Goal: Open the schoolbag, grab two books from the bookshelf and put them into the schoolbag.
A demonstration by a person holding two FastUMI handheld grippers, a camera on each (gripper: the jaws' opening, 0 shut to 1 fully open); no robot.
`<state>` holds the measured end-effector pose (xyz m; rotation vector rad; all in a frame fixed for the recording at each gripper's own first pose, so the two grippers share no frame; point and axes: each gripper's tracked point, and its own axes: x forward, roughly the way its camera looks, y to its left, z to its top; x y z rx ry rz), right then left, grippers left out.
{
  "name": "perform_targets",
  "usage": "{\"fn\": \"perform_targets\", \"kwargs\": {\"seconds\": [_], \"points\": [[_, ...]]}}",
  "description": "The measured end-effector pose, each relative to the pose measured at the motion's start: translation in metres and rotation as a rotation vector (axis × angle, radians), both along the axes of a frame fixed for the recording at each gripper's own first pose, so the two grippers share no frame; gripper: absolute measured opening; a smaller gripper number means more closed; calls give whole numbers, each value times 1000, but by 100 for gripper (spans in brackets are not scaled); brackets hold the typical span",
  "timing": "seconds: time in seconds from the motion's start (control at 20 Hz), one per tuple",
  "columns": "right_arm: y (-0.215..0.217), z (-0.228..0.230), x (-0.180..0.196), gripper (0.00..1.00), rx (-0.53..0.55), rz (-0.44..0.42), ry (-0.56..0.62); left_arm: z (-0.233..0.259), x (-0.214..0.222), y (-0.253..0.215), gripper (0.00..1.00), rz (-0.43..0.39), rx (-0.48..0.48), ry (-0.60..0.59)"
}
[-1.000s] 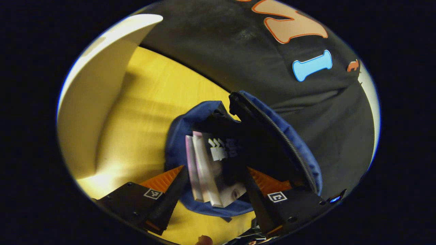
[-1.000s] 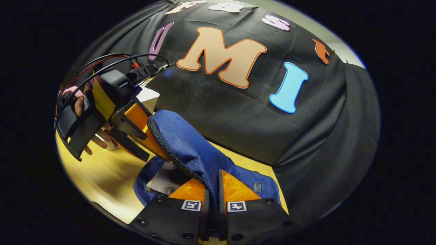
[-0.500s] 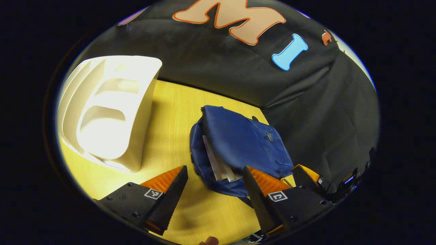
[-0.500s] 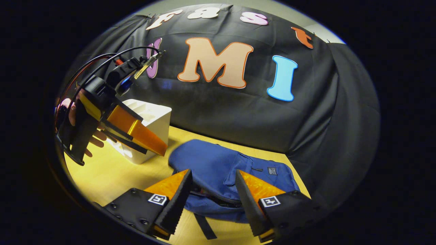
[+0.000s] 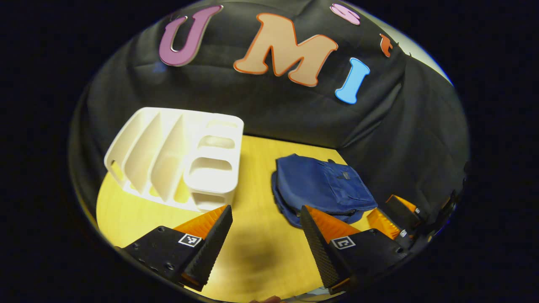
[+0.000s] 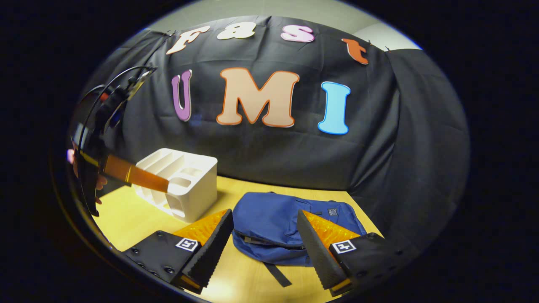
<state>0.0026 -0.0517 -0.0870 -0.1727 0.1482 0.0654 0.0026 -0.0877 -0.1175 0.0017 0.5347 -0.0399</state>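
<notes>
Both grippers hang spread and empty over the table (image 5: 252, 261): the left gripper (image 5: 265, 248) and the right gripper (image 6: 264, 248). The bag (image 6: 290, 227) lies flat right of the shelf (image 5: 181, 168), nearer the right gripper. No books can be made out; the job looks finished.

My left gripper view looks down from above the desk (image 5: 257, 176) toward the booth wall, from well back. My right gripper view sits lower, facing the same wall. Both share the bookshelf (image 5: 185, 162) (image 6: 185, 176) and schoolbag (image 5: 324, 187) (image 6: 273, 223).
</notes>
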Motion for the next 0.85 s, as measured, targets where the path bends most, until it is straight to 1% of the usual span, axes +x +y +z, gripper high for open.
{"fn": "perform_targets", "kwargs": {"seconds": [0.05,0.1,0.2,0.3,0.4,0.5,0.6,0.65,0.7,0.85], "points": [[6,9,-4,92,17,0,-17,13,-6,15,95,29,30,-39],[12,19,-8,100,19,-2,-30,24,-12,28,95,56,56,-77],[26,37,-13,100,15,11,-67,50,-28,47,95,82,63,-165],[38,52,-17,98,12,19,-98,72,-40,71,94,128,59,-249],[52,61,-21,96,24,31,-117,84,-48,93,94,173,74,-296],[64,68,-27,94,32,38,-136,91,-53,107,94,169,68,-329],[75,71,-32,92,43,48,-145,89,-53,118,95,181,76,-330],[80,71,-34,100,46,49,-146,88,-54,122,95,180,78,-328],[82,72,-35,93,47,45,-149,89,-54,123,95,176,76,-332],[89,75,-42,93,48,33,-157,82,-56,119,94,137,48,-316]]}}
